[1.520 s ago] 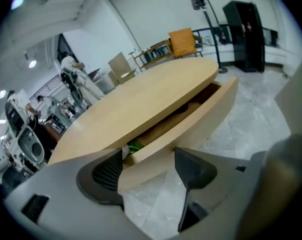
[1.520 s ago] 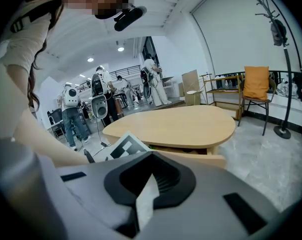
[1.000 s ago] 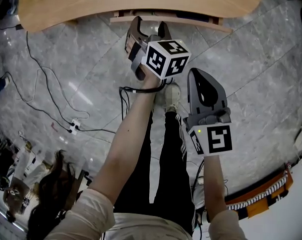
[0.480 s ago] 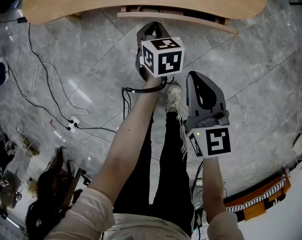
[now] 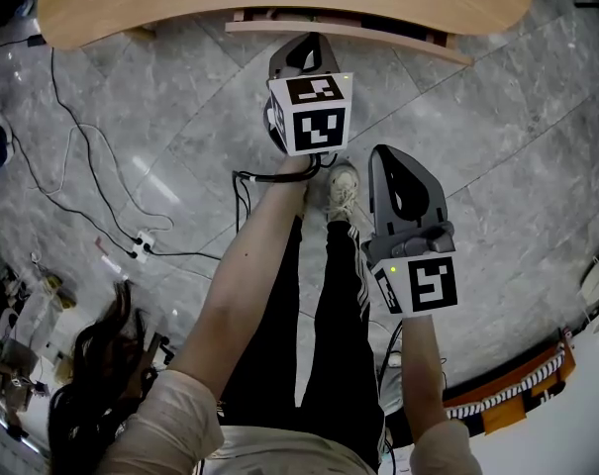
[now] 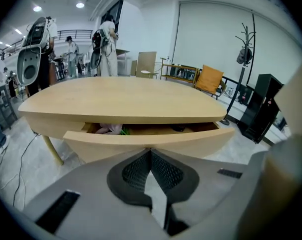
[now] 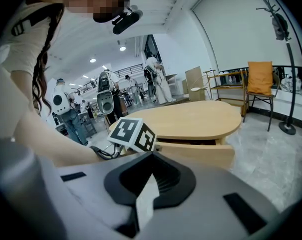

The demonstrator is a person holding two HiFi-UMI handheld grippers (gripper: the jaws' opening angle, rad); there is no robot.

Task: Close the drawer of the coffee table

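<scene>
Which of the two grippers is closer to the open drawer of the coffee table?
The left gripper: it is held out close to the drawer front, while the right gripper hangs further back, beside the person's shoe.

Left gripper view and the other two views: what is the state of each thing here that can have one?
Curved light-wood drawer of the coffee table: partly open.
Left gripper: shut, nothing between its jaws.
Right gripper: shut, nothing between its jaws.
</scene>
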